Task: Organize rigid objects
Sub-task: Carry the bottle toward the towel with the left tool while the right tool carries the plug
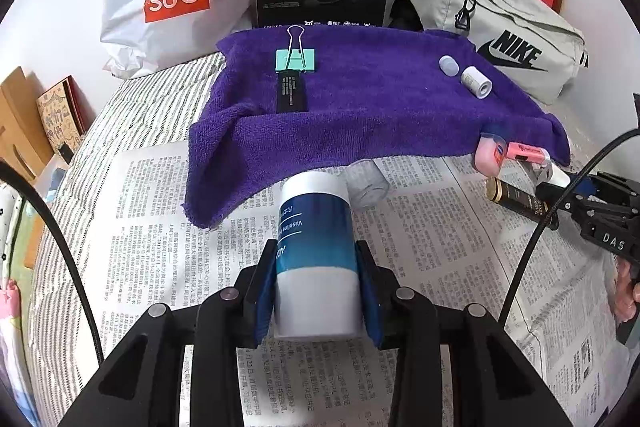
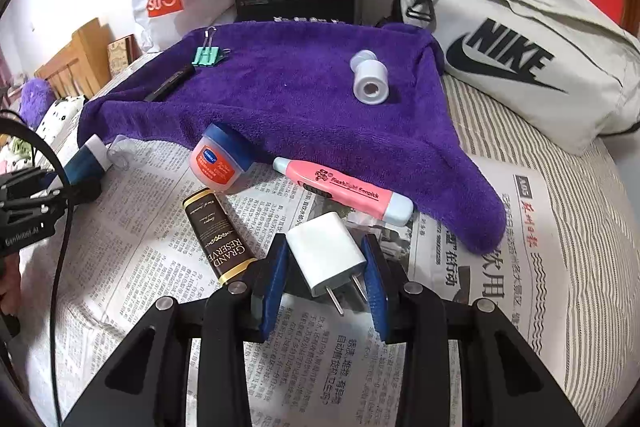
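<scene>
The left gripper has its blue pads pressed against both sides of a white-and-blue Vaseline tube, jaws narrowly spaced, the tube pointing forward above the newspaper. A clear cap lies just beyond the tube's far end.

The right gripper clamps a white charger plug between its pads, prongs toward the camera.

Just beside the plug lie a brown tube, a small Vaseline jar and a pink flashlight earpick, the last two at the purple towel's front edge. On the towel rest a green binder clip, a black stick and a white roll.
</scene>
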Demonstrator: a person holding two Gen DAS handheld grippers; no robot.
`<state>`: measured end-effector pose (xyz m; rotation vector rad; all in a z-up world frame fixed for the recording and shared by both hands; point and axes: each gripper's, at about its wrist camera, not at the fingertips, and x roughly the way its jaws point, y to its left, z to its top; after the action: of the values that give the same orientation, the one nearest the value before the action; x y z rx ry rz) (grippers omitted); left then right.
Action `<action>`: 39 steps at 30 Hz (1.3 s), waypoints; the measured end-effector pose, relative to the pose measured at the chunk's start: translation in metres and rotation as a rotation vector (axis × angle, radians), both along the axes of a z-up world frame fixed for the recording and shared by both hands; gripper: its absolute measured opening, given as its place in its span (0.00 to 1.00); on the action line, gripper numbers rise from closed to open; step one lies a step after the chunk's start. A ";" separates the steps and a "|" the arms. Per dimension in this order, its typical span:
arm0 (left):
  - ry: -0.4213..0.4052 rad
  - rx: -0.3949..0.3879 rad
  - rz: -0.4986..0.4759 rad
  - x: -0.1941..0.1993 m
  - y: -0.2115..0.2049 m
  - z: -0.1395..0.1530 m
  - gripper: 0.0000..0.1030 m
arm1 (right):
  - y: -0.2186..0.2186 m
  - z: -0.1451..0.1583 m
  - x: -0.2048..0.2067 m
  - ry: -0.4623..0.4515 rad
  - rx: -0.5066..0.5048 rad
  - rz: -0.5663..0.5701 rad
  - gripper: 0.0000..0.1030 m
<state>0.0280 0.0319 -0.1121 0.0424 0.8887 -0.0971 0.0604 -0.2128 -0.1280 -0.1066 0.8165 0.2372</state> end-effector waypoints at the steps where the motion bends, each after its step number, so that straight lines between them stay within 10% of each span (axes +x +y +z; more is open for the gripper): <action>1: 0.008 0.001 0.002 0.000 0.000 0.001 0.33 | 0.000 0.001 0.000 0.007 -0.002 0.001 0.36; 39: -0.006 -0.057 -0.048 0.069 0.010 0.067 0.33 | -0.015 0.063 0.080 -0.001 0.049 0.047 0.35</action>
<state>0.0966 0.0419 -0.0447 0.0107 0.8792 -0.1668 0.1406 -0.2281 -0.0652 -0.0804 0.8070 0.3016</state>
